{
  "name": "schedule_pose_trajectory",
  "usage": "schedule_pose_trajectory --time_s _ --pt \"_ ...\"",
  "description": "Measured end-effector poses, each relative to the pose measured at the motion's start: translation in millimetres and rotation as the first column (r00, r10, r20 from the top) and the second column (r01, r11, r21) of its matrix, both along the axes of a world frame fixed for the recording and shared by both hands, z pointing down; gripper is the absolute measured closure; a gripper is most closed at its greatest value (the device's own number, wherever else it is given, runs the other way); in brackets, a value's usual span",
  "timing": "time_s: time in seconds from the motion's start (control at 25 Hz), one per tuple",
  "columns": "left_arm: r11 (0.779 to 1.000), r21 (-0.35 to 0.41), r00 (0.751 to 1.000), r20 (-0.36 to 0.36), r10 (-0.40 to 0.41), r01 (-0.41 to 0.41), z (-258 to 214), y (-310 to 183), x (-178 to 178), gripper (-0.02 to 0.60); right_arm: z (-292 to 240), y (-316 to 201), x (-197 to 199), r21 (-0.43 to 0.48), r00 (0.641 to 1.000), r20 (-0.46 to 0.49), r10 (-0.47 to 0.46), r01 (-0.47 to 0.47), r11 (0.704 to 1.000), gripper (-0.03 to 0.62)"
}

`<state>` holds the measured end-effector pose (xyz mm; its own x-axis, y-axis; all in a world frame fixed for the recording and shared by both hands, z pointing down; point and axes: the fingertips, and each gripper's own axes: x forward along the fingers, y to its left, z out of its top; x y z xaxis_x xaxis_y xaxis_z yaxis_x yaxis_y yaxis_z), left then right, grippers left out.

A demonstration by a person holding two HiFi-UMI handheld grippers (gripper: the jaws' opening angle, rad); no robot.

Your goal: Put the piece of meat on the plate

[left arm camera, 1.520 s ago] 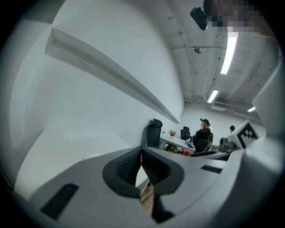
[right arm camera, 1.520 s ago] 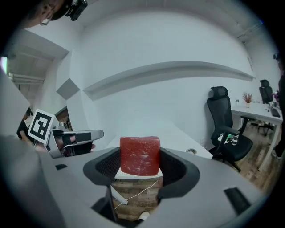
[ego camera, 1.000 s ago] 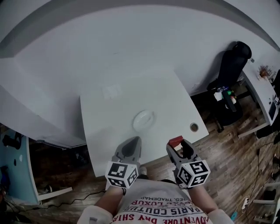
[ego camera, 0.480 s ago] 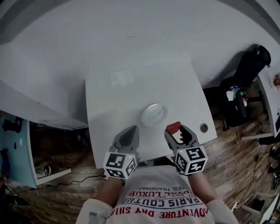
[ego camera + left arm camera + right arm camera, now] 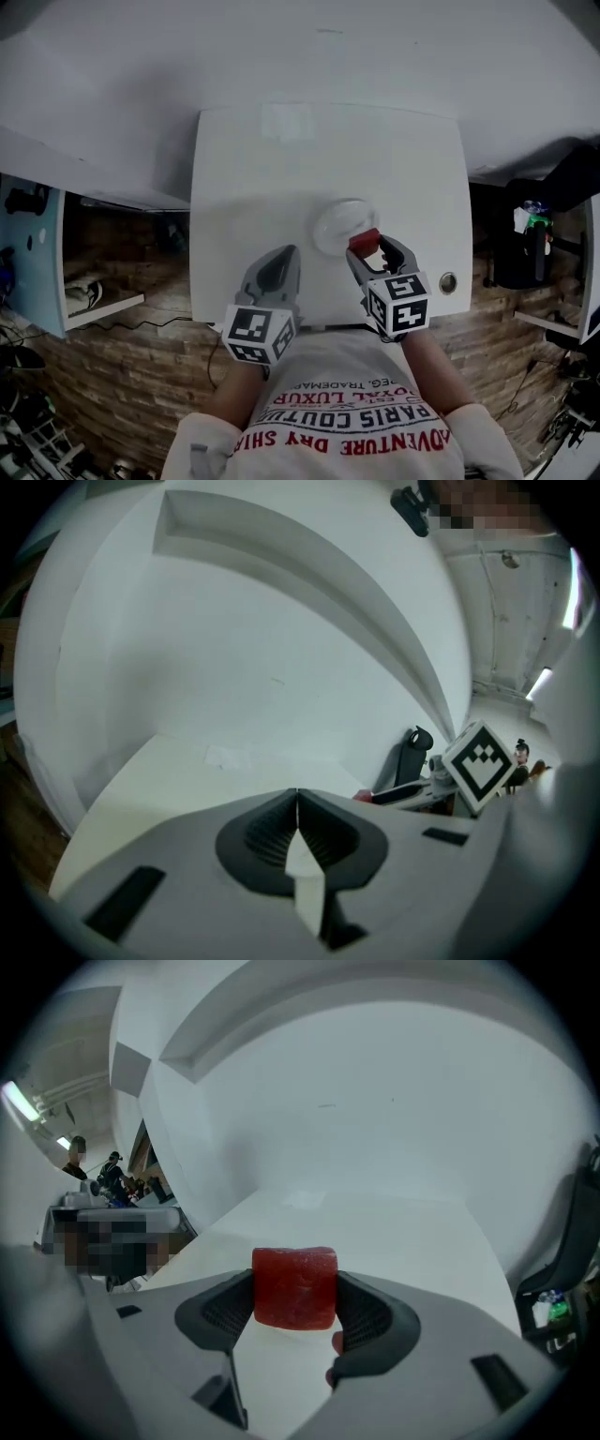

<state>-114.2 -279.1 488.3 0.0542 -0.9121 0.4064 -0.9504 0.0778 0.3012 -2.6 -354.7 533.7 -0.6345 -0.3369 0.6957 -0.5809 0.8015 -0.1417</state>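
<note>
My right gripper [image 5: 366, 247], pinching the piece of meat [image 5: 294, 1286], has advanced from short of the plate [image 5: 330, 221] to its near rim, apparently above it. Left gripper [image 5: 297, 810] jaws pressed together, empty. Release remains.

The piece of meat [image 5: 364, 240] and the right gripper [image 5: 370, 250] cover the plate's [image 5: 334, 223] near edge; contact there cannot be told.
</note>
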Motion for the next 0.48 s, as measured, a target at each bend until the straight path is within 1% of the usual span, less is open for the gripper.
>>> schedule_pose_trajectory --time_s 0.28,0.48 --pt "0.993 -0.082 0.996 -0.014 -0.085 0.084 33.1 -0.9 -3.8 0.575 51.0 -18.3 -20.8 -0.082 0.992 -0.083 -0.097 0.090 0.993 0.316" --pt "0.986 -0.109 0.991 -0.021 -0.129 0.126 44.4 -1.7 -5.5 0.575 79.5 -28.6 -28.8 -0.135 0.982 -0.143 -0.125 0.106 0.985 0.316"
